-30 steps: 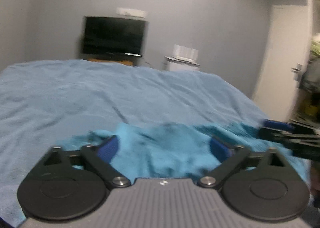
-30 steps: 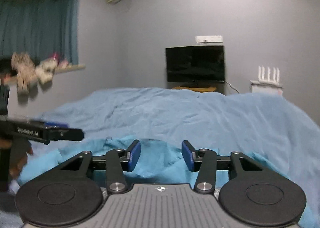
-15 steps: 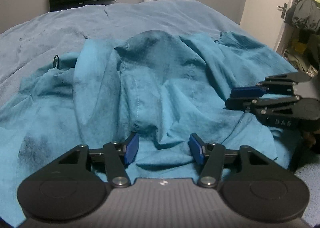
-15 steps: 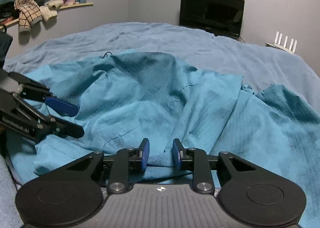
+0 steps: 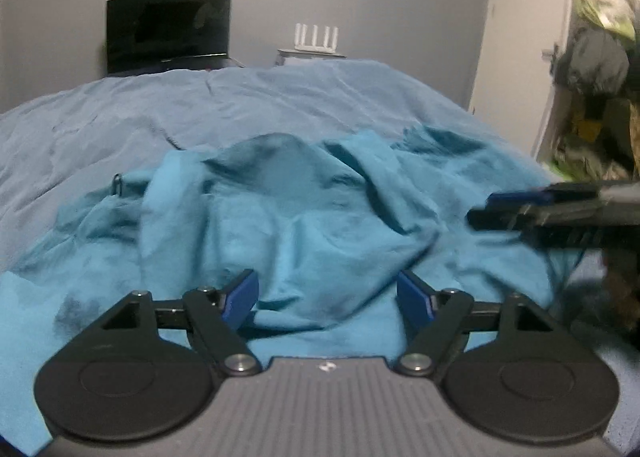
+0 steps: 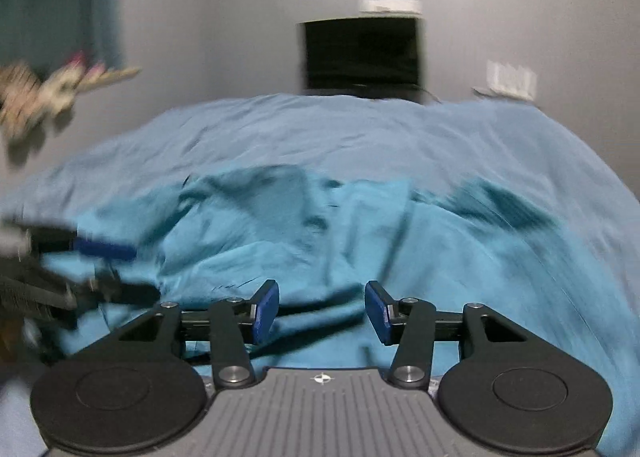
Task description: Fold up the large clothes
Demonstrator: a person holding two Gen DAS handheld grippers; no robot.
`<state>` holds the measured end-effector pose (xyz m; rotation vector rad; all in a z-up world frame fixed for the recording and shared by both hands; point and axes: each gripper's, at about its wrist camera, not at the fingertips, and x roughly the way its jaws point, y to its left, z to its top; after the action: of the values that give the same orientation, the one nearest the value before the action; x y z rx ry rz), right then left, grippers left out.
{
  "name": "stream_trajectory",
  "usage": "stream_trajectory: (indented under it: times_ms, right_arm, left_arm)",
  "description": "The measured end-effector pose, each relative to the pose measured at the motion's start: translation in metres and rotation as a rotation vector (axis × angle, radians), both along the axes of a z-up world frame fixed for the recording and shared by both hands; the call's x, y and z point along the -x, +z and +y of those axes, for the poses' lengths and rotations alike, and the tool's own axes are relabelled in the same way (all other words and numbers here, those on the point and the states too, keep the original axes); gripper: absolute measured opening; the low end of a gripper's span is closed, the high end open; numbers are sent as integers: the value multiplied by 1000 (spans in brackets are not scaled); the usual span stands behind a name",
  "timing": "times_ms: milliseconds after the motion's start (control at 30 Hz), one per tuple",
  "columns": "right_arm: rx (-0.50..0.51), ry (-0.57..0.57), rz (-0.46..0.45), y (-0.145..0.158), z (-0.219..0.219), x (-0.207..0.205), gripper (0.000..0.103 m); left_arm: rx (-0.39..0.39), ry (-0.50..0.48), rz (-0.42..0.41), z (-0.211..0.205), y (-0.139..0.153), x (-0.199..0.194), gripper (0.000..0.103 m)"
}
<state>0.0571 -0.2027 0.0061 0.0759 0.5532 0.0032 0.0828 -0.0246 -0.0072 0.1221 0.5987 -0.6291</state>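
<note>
A large teal garment [image 5: 304, 217] lies rumpled on the near part of the bed; the right wrist view also shows the garment [image 6: 360, 241]. My left gripper [image 5: 328, 295] hovers over its near edge, jaws opening, blue pads apart with no cloth pinched between them. My right gripper [image 6: 322, 307] is over the same near edge, its jaws opening too, cloth below the gap but not pressed. At the right edge of the left wrist view the right gripper [image 5: 520, 207] shows blurred. The left gripper [image 6: 100, 257] appears blurred at the left of the right wrist view.
A light blue blanket [image 5: 280, 105] covers the bed. Behind it stand a dark TV [image 5: 168, 29] and a white router [image 5: 316, 37] against the grey wall. A door [image 5: 520, 37] and hanging clothes [image 5: 600, 57] are to the right. A window ledge with soft items [image 6: 60, 85] is on the left.
Both grippers' jaws narrowed and then spread wider again. Both views tilted down onto the garment and have lifted back toward the far wall; the right wrist view is now motion-blurred.
</note>
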Motion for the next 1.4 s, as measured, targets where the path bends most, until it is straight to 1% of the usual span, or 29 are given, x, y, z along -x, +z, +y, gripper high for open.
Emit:
stream_trajectory:
  times_ms: [100,167,267,300,367,400,467,500,567,600,633,667,733,767,833,900,933,967,1000,1033,1067,1167,1233,1267,1333,1400]
  right_arm:
    - [-74,-94,19,3,-10,25,52]
    - [-81,-106,51,-4,-10,36,56]
    - [14,-94,144,-23,-2,40,56]
    - [48,-83,164,-29,1,40,57]
    - [66,-81,176,-35,3,38,57]
    - [52,-89,162,-32,1,40,57]
    - [-29,-114,130,-22,-4,47,62]
    - [-103,-134,123,-16,-10,53,68]
    - [-241,-157,143,-9,-20,63,71]
    - [-287,-158,165,-10,-24,66,73]
    - [-320,-154,194,-12,-26,69,75]
    - [-338,-150,242,-15,-26,69,76]
    - [-334,-165,324,-26,-26,66,76]
    - [-340,-170,334,-29,-27,65,76]
    - [-357,-180,321,-34,-29,63,76]
    - [-359,-183,271,-37,-30,62,77]
    - [-346,-194,267,-39,-32,60,79]
    - [-355,-205,276,-44,-36,55,83]
    - [-402,-214,297,-51,-43,51,88]
    - [-445,-221,320,-56,-50,47,89]
    - [-489,-231,322,-60,-58,44,89]
    - [-565,-281,258,-56,-71,48,82]
    - [-635,-345,209,-54,-84,56,71]
    - [-654,-373,192,-53,-88,59,68]
    - [-681,-448,133,-50,-99,69,65]
    - [-693,-517,92,-49,-109,74,65]
  left_arm:
    - [-90,-10,-1,-16,-11,8,75]
    - [-106,-11,9,-17,-21,9,75]
    - [-94,-8,34,-12,-29,8,75]
    - [-102,-8,33,-12,-31,8,75]
    - [-125,-9,11,-15,-32,9,75]
    - [-133,-7,1,-16,-32,10,75]
    - [-136,-1,-11,-17,-32,12,75]
    - [-134,1,-11,-16,-32,12,75]
    - [-129,2,-8,-15,-33,13,75]
    - [-128,2,-8,-15,-33,13,75]
    - [-128,2,-8,-15,-33,13,75]
    - [-127,2,-7,-15,-33,12,75]
    - [-121,2,-2,-14,-33,12,75]
    - [-120,2,-2,-14,-33,13,75]
    - [-119,2,-3,-13,-33,13,75]
    - [-115,0,-1,-12,-33,12,75]
    - [-111,0,1,-11,-33,12,75]
    - [-109,-2,4,-11,-33,11,75]
    - [-106,-3,6,-10,-33,10,75]
    - [-103,-3,9,-10,-33,10,75]
    - [-101,-3,12,-10,-33,9,75]
    - [-97,-3,15,-10,-33,8,76]
    - [-93,-4,18,-9,-34,8,76]
    - [-90,-4,21,-9,-34,7,76]
    - [-87,-4,25,-8,-34,7,76]
    - [-86,-5,27,-8,-34,7,76]
